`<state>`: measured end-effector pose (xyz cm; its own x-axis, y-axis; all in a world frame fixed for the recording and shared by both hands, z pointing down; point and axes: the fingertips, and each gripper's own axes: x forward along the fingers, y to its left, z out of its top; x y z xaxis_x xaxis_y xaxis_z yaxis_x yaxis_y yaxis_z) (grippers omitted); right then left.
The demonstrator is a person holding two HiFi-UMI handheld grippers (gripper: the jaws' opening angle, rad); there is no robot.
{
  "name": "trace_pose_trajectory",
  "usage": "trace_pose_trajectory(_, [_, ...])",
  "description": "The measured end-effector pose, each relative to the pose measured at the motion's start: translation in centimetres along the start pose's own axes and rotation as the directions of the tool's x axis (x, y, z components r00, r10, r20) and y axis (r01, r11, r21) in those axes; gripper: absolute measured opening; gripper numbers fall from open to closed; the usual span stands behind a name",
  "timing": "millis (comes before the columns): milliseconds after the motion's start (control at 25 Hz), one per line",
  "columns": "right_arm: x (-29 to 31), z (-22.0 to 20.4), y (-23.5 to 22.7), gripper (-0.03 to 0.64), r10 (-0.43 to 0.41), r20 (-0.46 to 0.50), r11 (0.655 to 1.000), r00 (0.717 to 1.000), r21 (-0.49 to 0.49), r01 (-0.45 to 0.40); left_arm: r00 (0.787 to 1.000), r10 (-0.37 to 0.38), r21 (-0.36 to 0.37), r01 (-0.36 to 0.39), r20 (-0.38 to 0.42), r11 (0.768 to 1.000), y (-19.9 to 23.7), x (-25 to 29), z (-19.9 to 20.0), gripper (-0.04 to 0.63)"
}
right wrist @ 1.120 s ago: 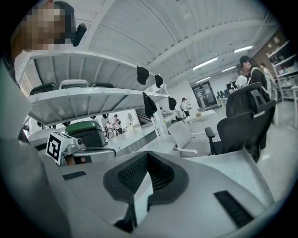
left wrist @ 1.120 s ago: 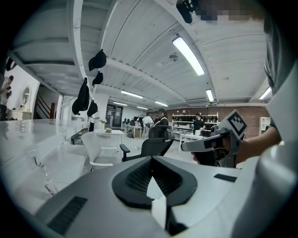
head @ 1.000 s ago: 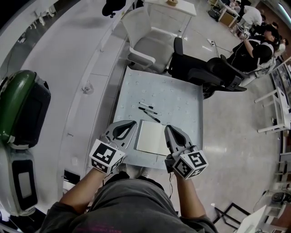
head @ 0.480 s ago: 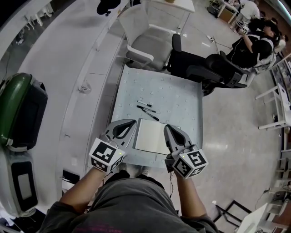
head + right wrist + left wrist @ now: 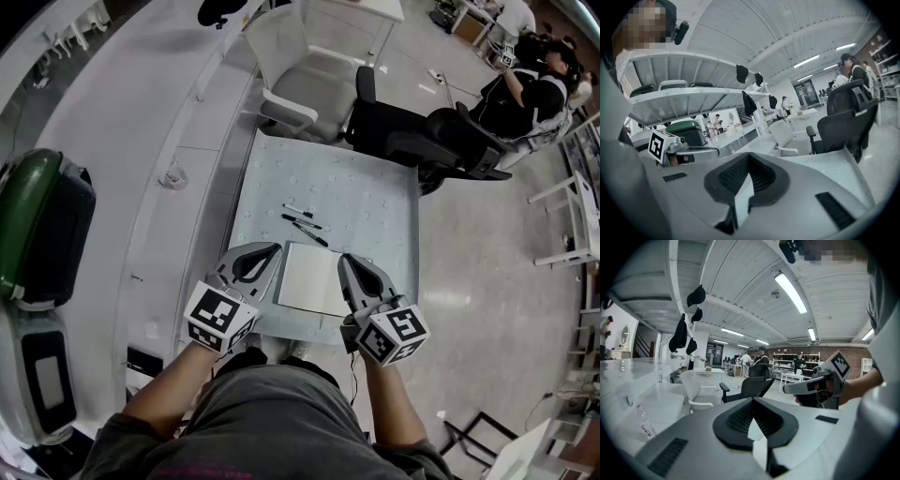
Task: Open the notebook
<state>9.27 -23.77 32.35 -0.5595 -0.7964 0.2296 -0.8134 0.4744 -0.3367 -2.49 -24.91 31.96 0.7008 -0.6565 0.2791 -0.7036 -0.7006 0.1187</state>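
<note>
- The notebook (image 5: 312,279) lies flat on the near part of the table (image 5: 375,202), directly in front of the person. It shows one white face and seems to be closed.
- Its long axis runs away from the person, from the near edge of the table toward the pens (image 5: 305,225), which lie just behind it.
- The left gripper (image 5: 274,252) is just beside the left long edge of the notebook, and the right gripper (image 5: 344,262) is at the right long edge. So the notebook sits between them.
- In the head view the tip of the right gripper seems to overlap the right edge a little, so I judge this hand slightly nearer. I cannot tell if it touches the cover.
- Both grippers have their jaws closed together, and neither one holds anything.
- I think the coming move depends on which long edge is the free one, and I cannot tell from here where the spine is.
- Only the head view shows the notebook whole, with both grippers around it.
- The two gripper views look almost level across the room. They show the closed jaws clearly, and each shows the other gripper to one side, but of the notebook only a pale strip below the jaws, at most.
</note>
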Motion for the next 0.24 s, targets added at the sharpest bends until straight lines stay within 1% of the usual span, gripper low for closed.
trace_pose_trajectory(240, [-0.08, -0.09, -0.41, 0.003, 0.000, -0.002, 1.000, 1.000, 0.003, 0.000, 1.000, 0.002, -0.011, -0.002, -0.002, 1.000, -0.09, 0.41, -0.07, 0.002])
